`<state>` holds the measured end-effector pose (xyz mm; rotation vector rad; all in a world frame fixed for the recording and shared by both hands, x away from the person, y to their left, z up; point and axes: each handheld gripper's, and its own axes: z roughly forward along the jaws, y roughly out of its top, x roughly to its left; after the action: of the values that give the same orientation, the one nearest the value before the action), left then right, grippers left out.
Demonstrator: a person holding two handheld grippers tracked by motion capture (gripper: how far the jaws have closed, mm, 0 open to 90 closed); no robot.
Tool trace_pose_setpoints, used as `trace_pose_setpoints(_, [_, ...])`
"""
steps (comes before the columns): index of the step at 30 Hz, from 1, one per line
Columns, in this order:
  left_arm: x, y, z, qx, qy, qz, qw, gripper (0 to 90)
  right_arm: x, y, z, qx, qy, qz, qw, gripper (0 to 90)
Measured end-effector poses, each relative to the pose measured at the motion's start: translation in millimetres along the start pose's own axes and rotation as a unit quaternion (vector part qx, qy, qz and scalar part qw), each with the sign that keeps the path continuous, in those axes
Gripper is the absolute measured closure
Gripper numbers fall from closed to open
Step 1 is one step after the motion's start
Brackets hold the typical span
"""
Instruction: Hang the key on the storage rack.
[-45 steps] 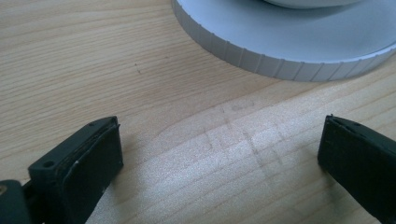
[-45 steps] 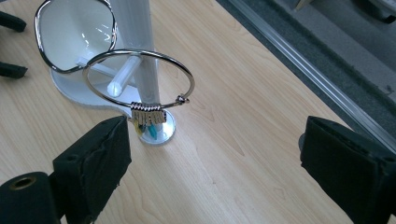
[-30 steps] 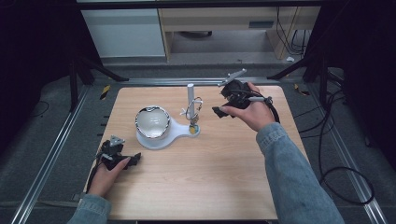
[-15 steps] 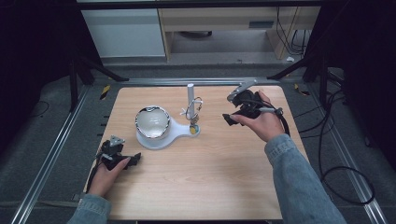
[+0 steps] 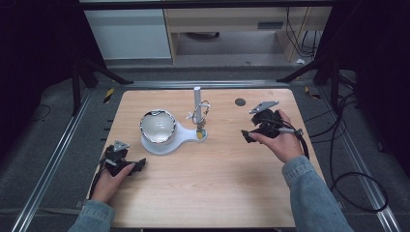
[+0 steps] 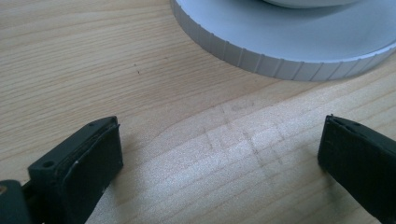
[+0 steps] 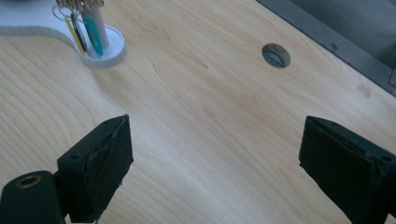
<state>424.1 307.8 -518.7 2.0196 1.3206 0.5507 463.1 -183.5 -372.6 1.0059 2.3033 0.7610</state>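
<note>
A white stand (image 5: 181,136) on the wooden table carries a shiny round bowl (image 5: 158,127) and an upright post (image 5: 197,96) with a key ring (image 5: 200,115) hanging on it. My left gripper (image 5: 137,165) rests on the table at the front left, open, nothing between its jaws (image 6: 219,149); the stand's ribbed rim (image 6: 280,65) lies just ahead of it. My right gripper (image 5: 247,136) is held to the right of the stand, open and empty (image 7: 215,149). In the right gripper view the post's foot and several keys (image 7: 86,32) sit at the upper left.
A small round hole (image 5: 240,102) marks the table behind my right gripper, seen too as the hole (image 7: 275,55) in the right gripper view. Metal rails (image 5: 58,159) run along the table's sides, and cables (image 5: 348,179) lie on the floor at right.
My right gripper has moved away from the post, rightward and back toward the person, and lower. The left gripper has stayed put.
</note>
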Motion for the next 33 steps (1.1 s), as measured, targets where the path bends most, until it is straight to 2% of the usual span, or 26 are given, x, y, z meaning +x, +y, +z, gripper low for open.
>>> trace_pose_setpoints(3, [1.0, 0.7, 0.8, -0.001, -0.002, 0.002, 1.0000, 0.0, -1.0, -16.7, 3.8, 0.009, -0.004, 0.011, 0.9999, 10.1])
trace_pose_setpoints(11, [2.3, 2.6, 2.9, -0.001, -0.004, 0.004, 1.0000, 0.0, -3.3, -41.1, 11.6, 0.021, -0.010, 0.030, 0.9993, 10.4])
trace_pose_setpoints(21, [2.6, 5.0, 5.1, -0.001, -0.003, 0.002, 1.0000, 0.0, -7.5, -86.0, 33.8, 0.042, -0.011, 0.073, 0.9964, 10.3])
trace_pose_setpoints(25, [2.7, 5.0, 5.2, -0.001, -0.003, 0.002, 1.0000, 0.0, -8.7, -95.7, 38.2, 0.045, -0.014, 0.081, 0.9956, 10.2])
trace_pose_setpoints(27, [2.7, 5.0, 5.2, -0.001, -0.003, 0.002, 1.0000, 0.0, -11.9, -104.0, 41.4, 0.043, -0.016, 0.095, 0.9944, 9.7])
trace_pose_setpoints(33, [2.8, 5.2, 5.4, -0.001, -0.003, 0.003, 1.0000, 0.0, -18.3, -114.6, 46.9, 0.040, -0.023, 0.115, 0.9923, 9.8])
